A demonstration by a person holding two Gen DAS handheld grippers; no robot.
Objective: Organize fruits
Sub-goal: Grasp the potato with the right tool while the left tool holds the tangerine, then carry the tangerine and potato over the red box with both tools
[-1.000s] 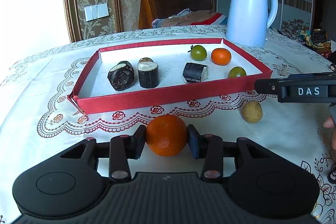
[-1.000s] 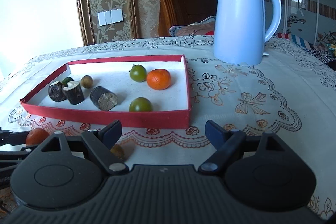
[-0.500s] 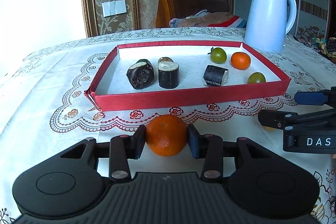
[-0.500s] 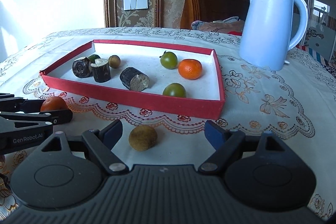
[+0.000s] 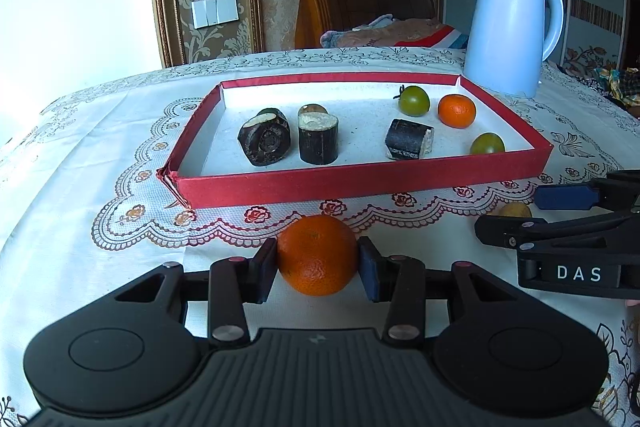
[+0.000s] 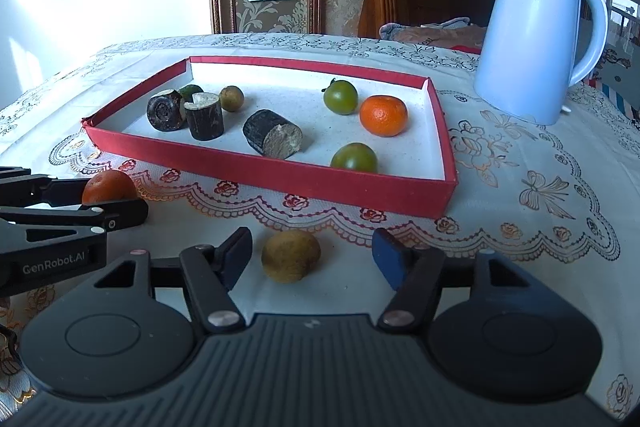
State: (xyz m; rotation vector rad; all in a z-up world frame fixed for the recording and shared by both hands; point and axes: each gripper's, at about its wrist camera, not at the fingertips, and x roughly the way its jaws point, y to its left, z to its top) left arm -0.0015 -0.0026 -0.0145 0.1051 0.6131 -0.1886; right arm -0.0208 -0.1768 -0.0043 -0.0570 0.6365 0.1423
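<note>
Fruits are split between the red tray (image 5: 360, 183) and the lace tablecloth (image 5: 80, 187): in the left wrist view, an orange (image 5: 317, 254) sits at lower centre, pinched between both pads of the left gripper (image 5: 317, 265). In the right wrist view a brownish round fruit (image 6: 291, 255) lies on the cloth at lower centre between the spread, untouching fingers of the right gripper (image 6: 312, 257). Inside the tray, mid-frame, rest two green tomatoes (image 6: 340, 97), a tangerine (image 6: 383, 115) and dark cylindrical chunks (image 6: 273, 139), with a white kettle (image 6: 536, 39) at upper right.

Left gripper (image 5: 317, 268) clamped tight, pads pressed in; right gripper (image 6: 312, 259) spread wide, fingers level.
</note>
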